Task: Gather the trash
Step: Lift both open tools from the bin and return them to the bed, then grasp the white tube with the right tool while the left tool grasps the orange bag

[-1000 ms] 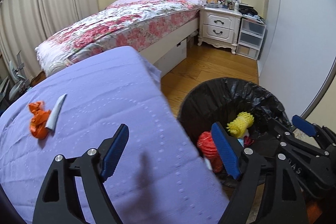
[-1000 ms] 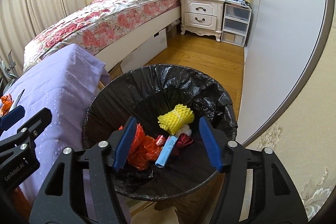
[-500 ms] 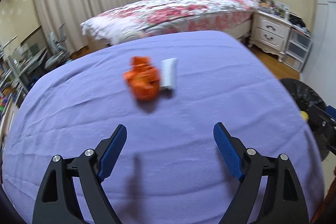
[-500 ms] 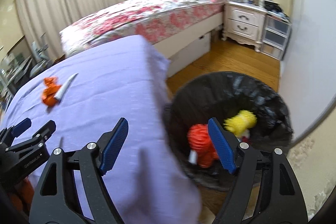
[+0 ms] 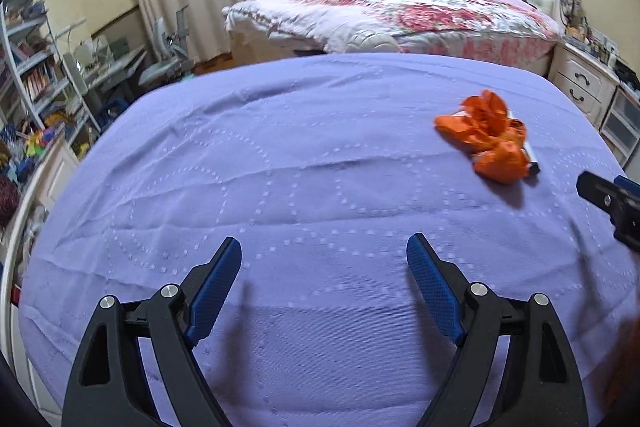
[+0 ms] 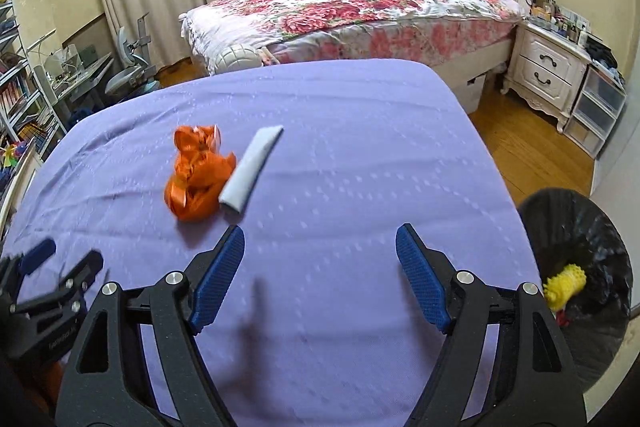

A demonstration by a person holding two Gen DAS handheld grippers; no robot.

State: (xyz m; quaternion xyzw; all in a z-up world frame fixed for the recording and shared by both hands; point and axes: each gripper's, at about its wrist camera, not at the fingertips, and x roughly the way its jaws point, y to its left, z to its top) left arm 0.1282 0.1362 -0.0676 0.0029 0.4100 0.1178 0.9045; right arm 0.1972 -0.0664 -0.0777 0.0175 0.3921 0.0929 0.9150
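Presently listed, largest first: bed (image 6: 360, 3) with floral quilt and white tufted headboard, along the far wall beside a white nightstand (image 6: 546, 71). Tabletop (image 6: 340, 155) under a lilac embossed cloth, filling the foreground of both wrist views. Trash bin (image 6: 600, 235) lined with a black bag, on the wooden floor just off the tabletop's right edge; a yellow foam net (image 6: 566, 285) lies inside, with something red only partly visible below it. Left gripper (image 5: 324, 287), black frame with blue pads, jaws spread wide and empty, hovering over bare cloth near the front edge. Right gripper (image 6: 320, 275), same build, jaws likewise spread and holding nothing, over the cloth to the right of the left one; its tip shows at the right border of the left wrist view. Crumpled orange wrapper (image 6: 198, 173), lying on the tabletop ahead and left of the right gripper, well to the right in the left wrist view. Pale grey-white flat tube-like piece (image 6: 252, 169), lying touching the wrapper's right side, angled away toward the bed; mostly hidden behind the wrapper in the left wrist view.
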